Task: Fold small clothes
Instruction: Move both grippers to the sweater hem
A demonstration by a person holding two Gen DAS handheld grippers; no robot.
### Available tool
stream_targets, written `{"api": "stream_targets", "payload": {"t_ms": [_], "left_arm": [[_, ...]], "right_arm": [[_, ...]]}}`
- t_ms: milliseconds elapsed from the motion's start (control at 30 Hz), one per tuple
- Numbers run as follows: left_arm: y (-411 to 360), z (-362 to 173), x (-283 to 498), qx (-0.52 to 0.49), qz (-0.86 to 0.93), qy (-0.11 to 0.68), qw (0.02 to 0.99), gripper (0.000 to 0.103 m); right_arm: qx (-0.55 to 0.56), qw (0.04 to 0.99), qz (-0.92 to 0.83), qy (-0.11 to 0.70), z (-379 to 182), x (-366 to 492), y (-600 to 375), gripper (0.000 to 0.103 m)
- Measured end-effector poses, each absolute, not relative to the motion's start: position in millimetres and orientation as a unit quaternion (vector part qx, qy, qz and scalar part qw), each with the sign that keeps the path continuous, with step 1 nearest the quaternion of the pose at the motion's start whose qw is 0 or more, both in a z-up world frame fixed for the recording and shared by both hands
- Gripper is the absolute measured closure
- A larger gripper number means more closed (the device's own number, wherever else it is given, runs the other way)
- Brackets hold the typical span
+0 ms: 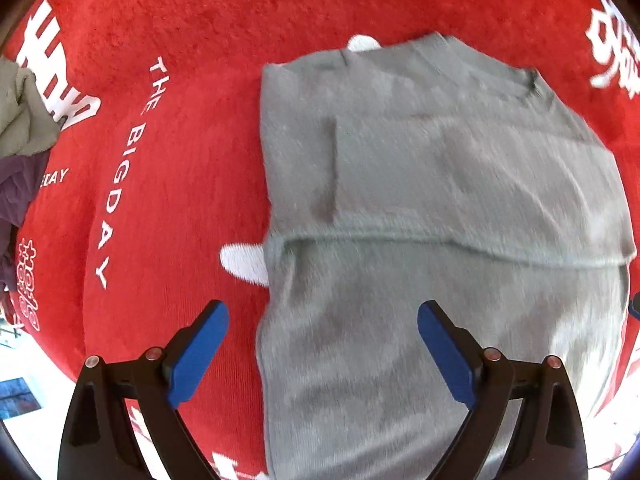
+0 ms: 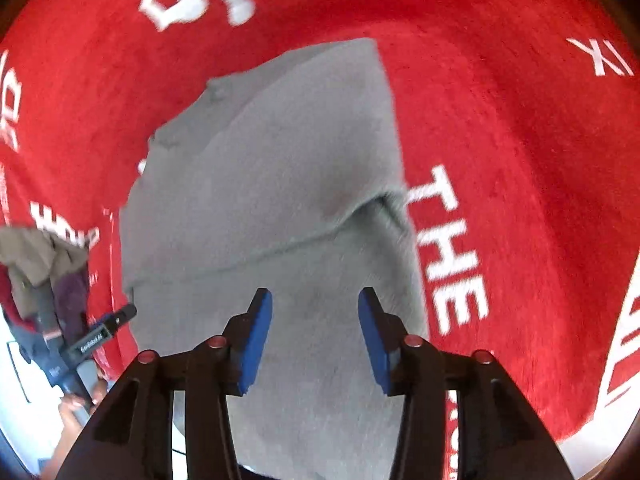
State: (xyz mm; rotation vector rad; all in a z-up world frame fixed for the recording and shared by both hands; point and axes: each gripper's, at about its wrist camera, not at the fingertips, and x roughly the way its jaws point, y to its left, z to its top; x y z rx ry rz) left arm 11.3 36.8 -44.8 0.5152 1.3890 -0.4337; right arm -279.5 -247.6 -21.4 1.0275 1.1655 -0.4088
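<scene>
A grey knit garment point(image 1: 420, 160) lies flat on a red mat, its sides folded inward and a fold edge running across its middle. My left gripper point(image 1: 323, 312) hovers above the garment's lower left edge. Its blue pads point(image 1: 200, 352) stand wide apart with nothing between them. In the right wrist view the same grey garment point(image 2: 260, 180) fills the centre. My right gripper point(image 2: 315, 296) hangs over the lower half, jaws open and empty, pads clear of the cloth.
The red mat point(image 1: 180, 160) with white lettering spreads out on all sides of the garment. A pile of olive and dark purple clothes point(image 1: 20, 128) lies at its left edge, also seen as the clothes pile point(image 2: 40, 256). A person's hand point(image 2: 74, 404) grips a handle at lower left.
</scene>
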Motion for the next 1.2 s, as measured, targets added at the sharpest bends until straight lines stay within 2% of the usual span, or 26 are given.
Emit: {"api": "stream_targets", "payload": {"t_ms": [433,467,500,600,667,733,833,1200], "left_arm": [[32,-32,-45,0.223,-0.247,0.651,0.682,0.006],[31,-33,-49,0.220,-0.250,0.656,0.678,0.000],[30,-32,-53,0.219,-0.253,0.659,0.673,0.000],[25,-31,-64,0.234,-0.262,0.660,0.664,0.000],[19,-32,-73,0.248,-0.263,0.661,0.657,0.000],[13,-33,-83,0.263,-0.262,0.663,0.650,0.000],[3,-33,-99,0.283,-0.261,0.661,0.644,0.000],[-34,-20,-143,0.307,-0.239,0.666,0.636,0.000]], "right_arm": [[0.438,0.696,-0.134,0.553,-9,-265,-184,0.038],[0.436,0.696,-0.130,0.556,-9,-266,-180,0.038],[0.433,0.696,-0.128,0.559,-9,-266,-177,0.037],[0.422,0.698,-0.121,0.565,-9,-269,-168,0.031],[0.421,0.704,-0.118,0.560,-8,-272,-164,0.021],[0.413,0.713,-0.123,0.553,-6,-275,-161,0.020],[0.382,0.725,-0.134,0.558,-3,-281,-158,0.009],[0.401,0.689,-0.124,0.591,-8,-318,-183,0.009]]}}
